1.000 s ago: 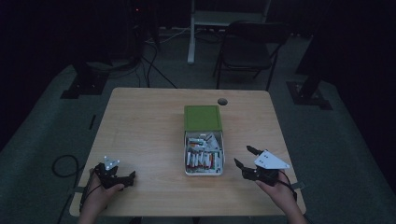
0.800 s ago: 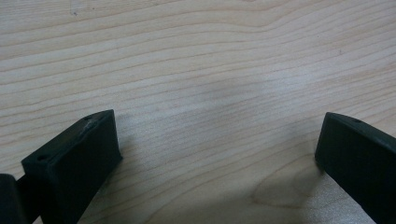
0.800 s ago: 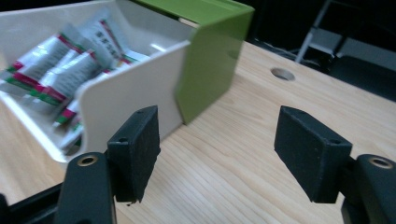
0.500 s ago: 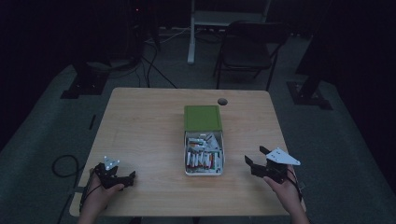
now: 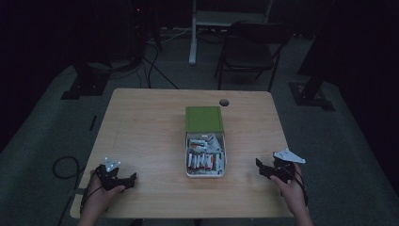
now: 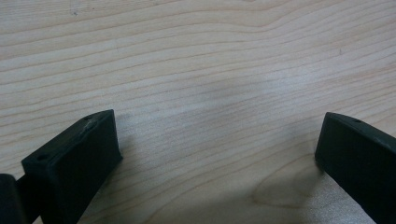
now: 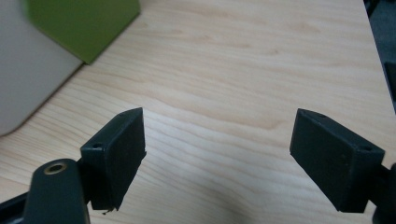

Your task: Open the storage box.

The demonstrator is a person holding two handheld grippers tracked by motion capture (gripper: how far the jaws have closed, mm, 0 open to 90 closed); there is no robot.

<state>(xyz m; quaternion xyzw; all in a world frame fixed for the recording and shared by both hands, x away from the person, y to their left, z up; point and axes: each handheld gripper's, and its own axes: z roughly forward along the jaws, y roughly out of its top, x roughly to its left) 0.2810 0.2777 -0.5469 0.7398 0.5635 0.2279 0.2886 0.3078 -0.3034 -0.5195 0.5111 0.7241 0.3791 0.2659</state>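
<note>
- Wood desk (image 5: 141, 136) holds a box (image 5: 205, 150) mid-desk.
- Right tongs (image 5: 264, 170) just opened wide, empty, near the right edge.
- Left tongs (image 5: 128, 180) wide, empty.

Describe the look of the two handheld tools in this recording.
Both are black. The left tool carries a small grey plate on top and trails a dark cable; the right tool carries a larger grey three-cornered plate. Each ends in two blocky black jaws with small screw holes. Forearms appear bare.

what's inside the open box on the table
The box holds a jumble of small white packets with red and green markings. Its green lid lies behind it. Whatever sits under the top layer is covered.
</note>
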